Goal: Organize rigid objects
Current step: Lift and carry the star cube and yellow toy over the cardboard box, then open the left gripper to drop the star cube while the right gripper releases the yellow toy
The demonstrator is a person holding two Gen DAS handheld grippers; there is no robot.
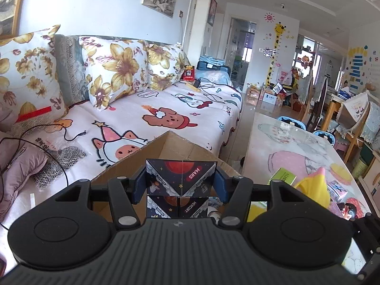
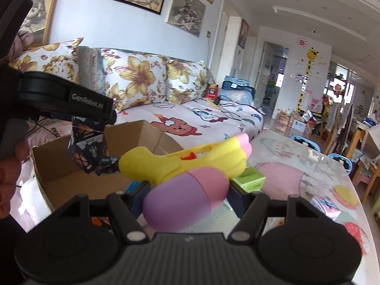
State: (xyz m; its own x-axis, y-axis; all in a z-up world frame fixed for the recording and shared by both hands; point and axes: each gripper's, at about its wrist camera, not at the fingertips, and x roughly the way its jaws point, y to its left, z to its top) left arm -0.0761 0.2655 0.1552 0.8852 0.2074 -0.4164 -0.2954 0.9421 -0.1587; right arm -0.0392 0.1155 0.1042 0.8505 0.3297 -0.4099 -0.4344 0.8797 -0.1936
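Left hand-held gripper (image 1: 181, 180) pinching a folding puzzle cube (image 1: 180, 186) — dark, glossy card faces cut into triangles, printed with red planets and the words MARS and MERCURY — blue pads flat against its two sides. Held in the air above an open cardboard box (image 1: 171, 142), plain brown corrugated walls with flaps standing up, set at the counter edge nearest the sofa (image 1: 147, 118). Seen from the right wrist: same cube (image 2: 89, 147) hanging as a jointed chain of blocks over the box (image 2: 140, 133), under the black body of the left hand-held gripper, with part of a hand (image 2: 10, 166) at the left border.

Right hand-held gripper (image 2: 187, 197) clamped on a toy water gun (image 2: 185, 166) — smooth moulded plastic, rounded all over: purple-and-pink oval tank between the pads, yellow body above it, orange trigger, pink tip pointing to the right. Held above the counter, just beside the box.

Counter (image 1: 285, 137) glossy, with a pastel cartoon print under the sheen. Small green carton (image 2: 249, 178) lying just behind the toy gun; a small pink-and-white packet (image 2: 326, 205) nearer the right edge. Sofa soft, draped in a cartoon-animal blanket, with plump flower-print pillows (image 1: 116, 71) along its back.
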